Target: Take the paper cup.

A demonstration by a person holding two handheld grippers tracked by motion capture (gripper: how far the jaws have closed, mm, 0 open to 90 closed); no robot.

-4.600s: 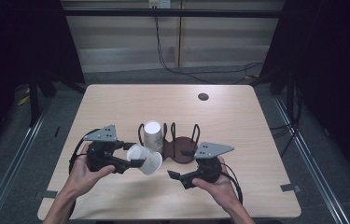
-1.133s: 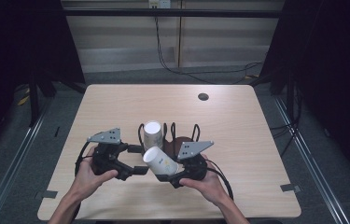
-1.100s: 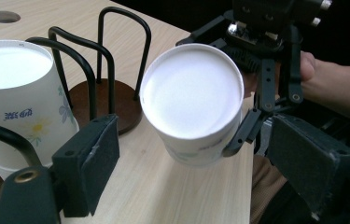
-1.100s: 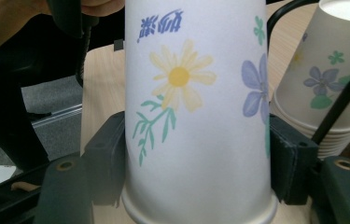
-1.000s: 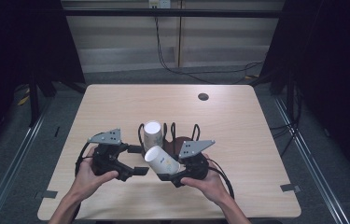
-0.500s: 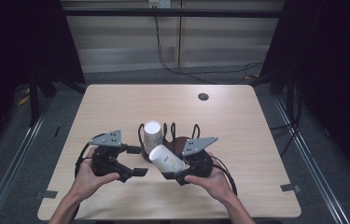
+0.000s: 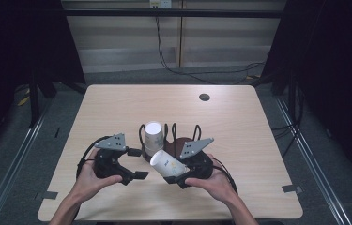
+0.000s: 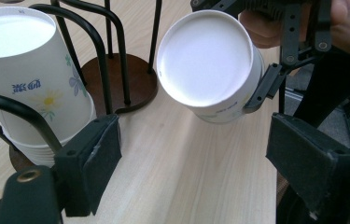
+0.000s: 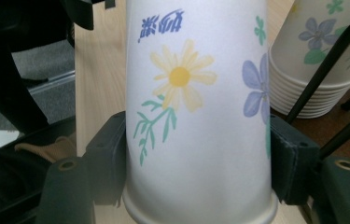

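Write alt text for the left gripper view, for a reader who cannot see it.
A white paper cup is held tilted above the wooden table, its closed base facing the camera, clamped by the right tongs. The left tongs stand open and empty in the foreground. At left, a stack of flowered cups sits upside down in a black wire rack.

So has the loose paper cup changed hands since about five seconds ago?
Yes. The paper cup was in the left hand-held gripper, left of the cup rack; now the right hand-held gripper clamps it, just in front of the rack.
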